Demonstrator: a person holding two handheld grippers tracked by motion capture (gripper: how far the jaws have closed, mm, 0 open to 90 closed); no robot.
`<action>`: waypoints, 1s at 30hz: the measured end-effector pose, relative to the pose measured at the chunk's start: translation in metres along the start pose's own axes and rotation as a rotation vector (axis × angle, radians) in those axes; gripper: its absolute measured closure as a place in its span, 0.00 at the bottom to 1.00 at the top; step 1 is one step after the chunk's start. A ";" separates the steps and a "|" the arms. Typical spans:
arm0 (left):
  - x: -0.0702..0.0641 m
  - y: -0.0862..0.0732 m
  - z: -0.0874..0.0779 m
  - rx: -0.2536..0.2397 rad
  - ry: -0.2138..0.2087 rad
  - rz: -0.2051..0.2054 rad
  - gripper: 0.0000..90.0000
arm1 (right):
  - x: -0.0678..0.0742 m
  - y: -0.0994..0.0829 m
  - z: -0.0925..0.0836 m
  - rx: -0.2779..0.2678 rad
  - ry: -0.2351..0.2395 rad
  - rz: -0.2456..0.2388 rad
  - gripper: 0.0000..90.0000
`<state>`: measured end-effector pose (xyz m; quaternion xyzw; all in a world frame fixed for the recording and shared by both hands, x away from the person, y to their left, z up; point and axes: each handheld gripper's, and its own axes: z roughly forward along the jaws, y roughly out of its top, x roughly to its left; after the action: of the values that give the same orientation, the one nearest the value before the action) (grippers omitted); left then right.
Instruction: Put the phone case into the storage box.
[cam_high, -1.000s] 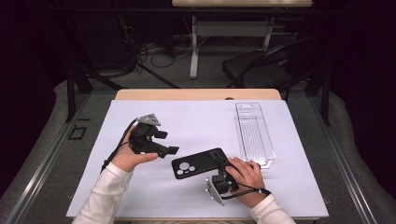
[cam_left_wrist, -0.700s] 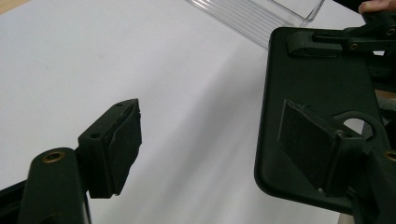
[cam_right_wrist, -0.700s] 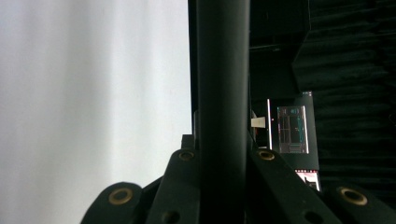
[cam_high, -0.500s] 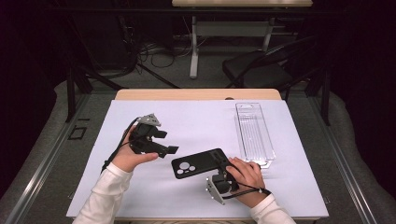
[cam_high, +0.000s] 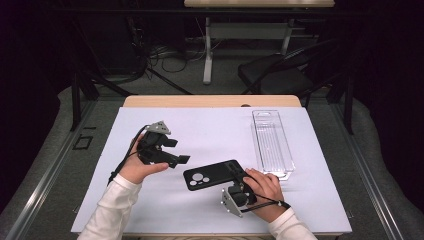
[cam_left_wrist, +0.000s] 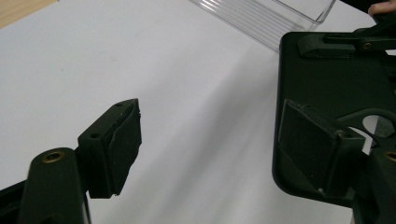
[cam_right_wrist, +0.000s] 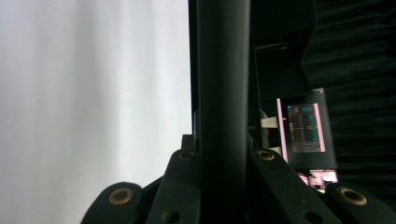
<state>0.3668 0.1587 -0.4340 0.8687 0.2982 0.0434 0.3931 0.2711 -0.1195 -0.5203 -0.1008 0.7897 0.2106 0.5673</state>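
High view: black phone case (cam_high: 215, 174) lies flat near table's (cam_high: 220, 130) front edge, right hand-held gripper (cam_high: 239, 176) clenched on its right end; left hand-held gripper (cam_high: 176, 151) released, hovering just beside case.

Left gripper view: jaws apart, case edge (cam_left_wrist: 327, 84) near one pad.

Right gripper view: jaws clamp case edge-on (cam_right_wrist: 222, 93).

Step judged: steadying case for handover; next move calls for left jaws closing on free end.

No change discernible between the earlier pictures and now.
Compared in the high view: matte black rectangular phone case (cam_high: 215, 174), left gripper (cam_high: 177, 151), right gripper (cam_high: 240, 182). No shift, tilt or turn found; jaw spacing likewise unaltered, gaping wide at left, clamped on the case's edge at right.
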 end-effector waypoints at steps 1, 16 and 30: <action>0.001 0.000 0.000 -0.003 0.000 0.002 0.24 | -0.001 -0.001 0.000 -0.009 0.010 0.028 0.97; 0.006 -0.002 -0.008 -0.040 -0.003 -0.010 0.24 | -0.012 -0.011 0.001 -0.101 0.135 0.322 0.97; 0.010 -0.004 -0.013 -0.048 -0.016 -0.014 0.29 | -0.017 -0.023 0.004 -0.164 0.255 0.547 0.97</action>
<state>0.3689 0.1746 -0.4296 0.8571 0.3002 0.0410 0.4165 0.2890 -0.1396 -0.5104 0.0442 0.8326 0.4043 0.3759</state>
